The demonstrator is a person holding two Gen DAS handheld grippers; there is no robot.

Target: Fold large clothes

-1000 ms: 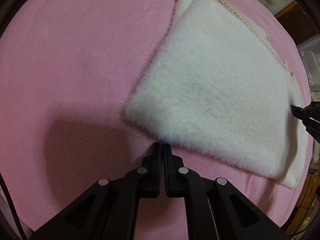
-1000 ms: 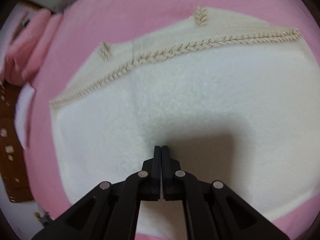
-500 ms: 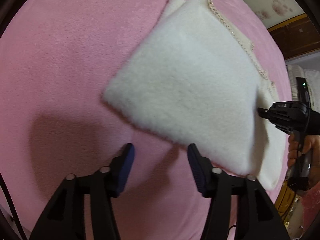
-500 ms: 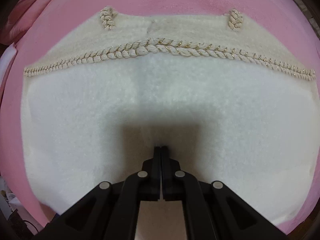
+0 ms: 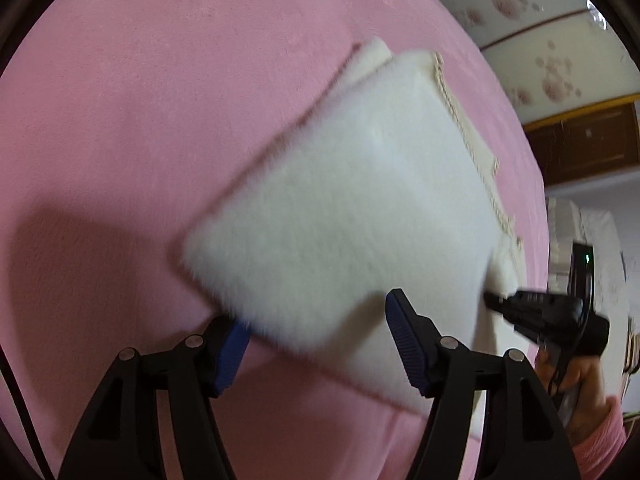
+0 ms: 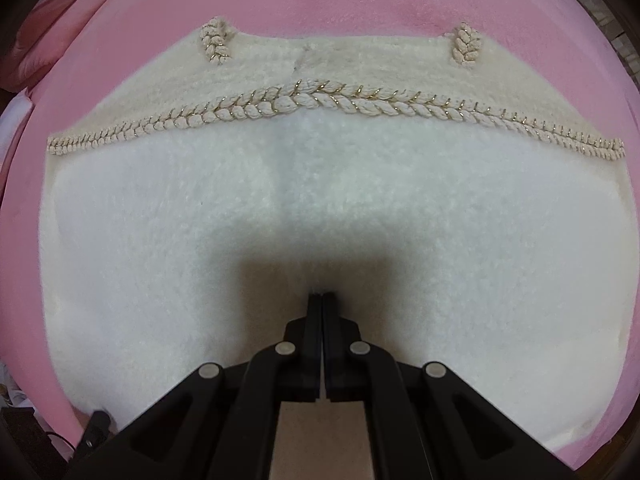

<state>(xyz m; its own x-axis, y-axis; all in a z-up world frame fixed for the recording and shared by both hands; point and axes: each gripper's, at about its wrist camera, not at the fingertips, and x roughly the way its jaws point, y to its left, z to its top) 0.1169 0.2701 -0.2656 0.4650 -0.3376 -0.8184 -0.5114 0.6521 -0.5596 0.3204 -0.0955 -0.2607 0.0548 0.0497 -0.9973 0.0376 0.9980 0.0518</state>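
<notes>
We have one white fluffy garment [image 6: 320, 208], folded into a thick rectangle, lying flat on the pink bed [image 5: 140, 100]. Its braided trim [image 6: 320, 100] runs along the far edge, with two short braided tabs [image 6: 216, 46] beyond it. Our right tongs [image 6: 322, 300] are clenched, tips pressed on the near edge; whether fabric is pinched between them we cannot tell. Our left tongs [image 5: 316, 344] are released, spread at the near corner. For the next fold we judge it best to pin firmly with the right and grip all layers with the left.
</notes>
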